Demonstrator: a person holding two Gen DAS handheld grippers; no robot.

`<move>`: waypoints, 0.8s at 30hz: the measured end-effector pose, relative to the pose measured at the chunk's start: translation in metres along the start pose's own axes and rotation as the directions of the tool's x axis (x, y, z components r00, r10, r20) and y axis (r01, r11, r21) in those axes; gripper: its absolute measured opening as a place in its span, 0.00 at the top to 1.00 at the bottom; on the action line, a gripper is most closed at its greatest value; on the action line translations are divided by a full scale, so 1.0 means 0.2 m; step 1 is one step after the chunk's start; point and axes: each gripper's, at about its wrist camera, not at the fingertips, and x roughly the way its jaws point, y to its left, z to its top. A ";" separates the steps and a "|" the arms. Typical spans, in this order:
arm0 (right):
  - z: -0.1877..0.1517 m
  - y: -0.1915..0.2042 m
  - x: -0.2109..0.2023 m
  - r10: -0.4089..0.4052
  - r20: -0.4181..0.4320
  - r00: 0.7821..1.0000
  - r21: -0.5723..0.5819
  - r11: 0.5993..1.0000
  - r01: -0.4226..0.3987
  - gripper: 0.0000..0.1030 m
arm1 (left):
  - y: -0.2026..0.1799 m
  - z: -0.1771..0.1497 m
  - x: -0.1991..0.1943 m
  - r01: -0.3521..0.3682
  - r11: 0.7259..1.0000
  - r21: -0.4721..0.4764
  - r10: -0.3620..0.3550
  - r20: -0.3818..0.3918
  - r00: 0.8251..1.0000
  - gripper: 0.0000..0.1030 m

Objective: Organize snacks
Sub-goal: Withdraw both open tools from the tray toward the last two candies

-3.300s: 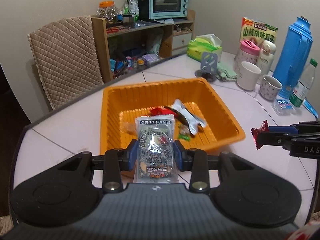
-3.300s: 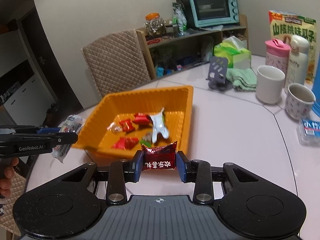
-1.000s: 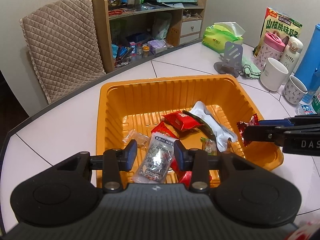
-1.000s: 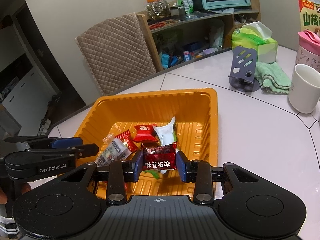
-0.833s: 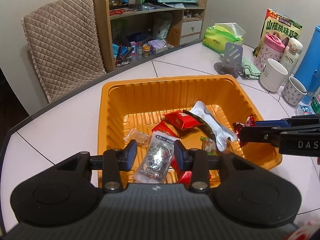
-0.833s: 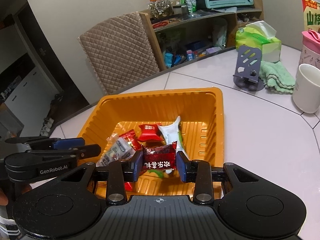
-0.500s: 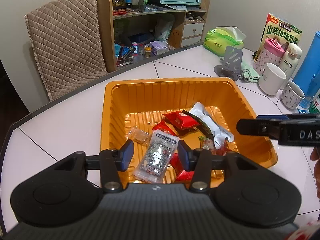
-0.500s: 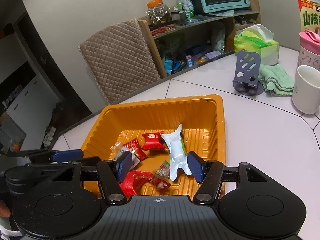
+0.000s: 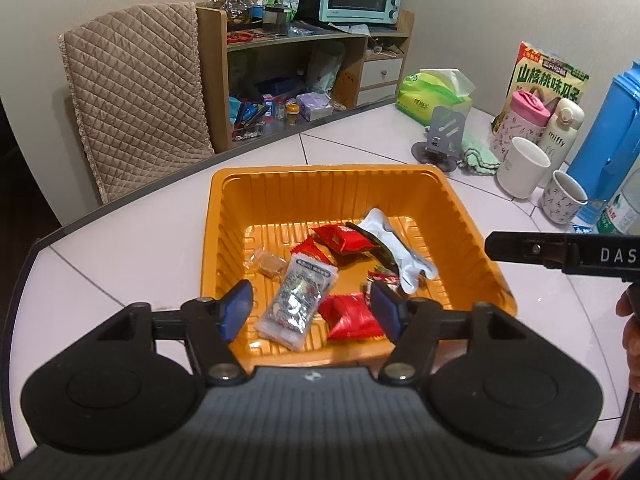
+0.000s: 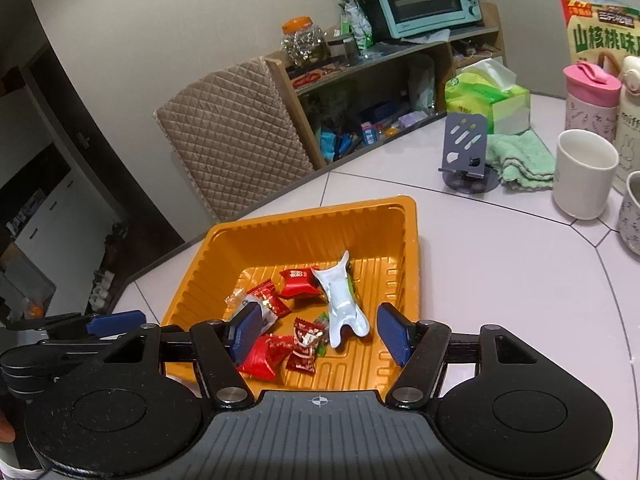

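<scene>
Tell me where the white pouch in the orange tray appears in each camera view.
Left wrist view: white pouch lies right of centre in the orange tray.
Right wrist view: white pouch lies at the middle, inside the tray.
Shared landmark: grey phone stand.

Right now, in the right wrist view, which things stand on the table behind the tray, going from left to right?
Phone stand → green cloth → white cup → patterned cup at the right edge.
</scene>
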 end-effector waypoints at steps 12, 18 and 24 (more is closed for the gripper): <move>-0.13 0.01 -0.31 0.013 0.056 0.998 0.001 1.000 -0.013 0.32 | -0.06 -0.13 -0.32 -0.005 0.999 -0.053 0.006 0.020 1.000 0.32; -0.22 0.03 -0.46 0.028 0.064 0.998 -0.008 1.000 -0.027 0.31 | -0.12 -0.21 -0.47 -0.012 0.997 -0.079 0.014 0.023 1.000 0.32; -0.34 0.06 -0.59 0.021 0.058 0.998 -0.046 0.999 -0.018 0.30 | -0.17 -0.32 -0.61 -0.020 0.993 -0.114 0.022 0.018 1.000 0.32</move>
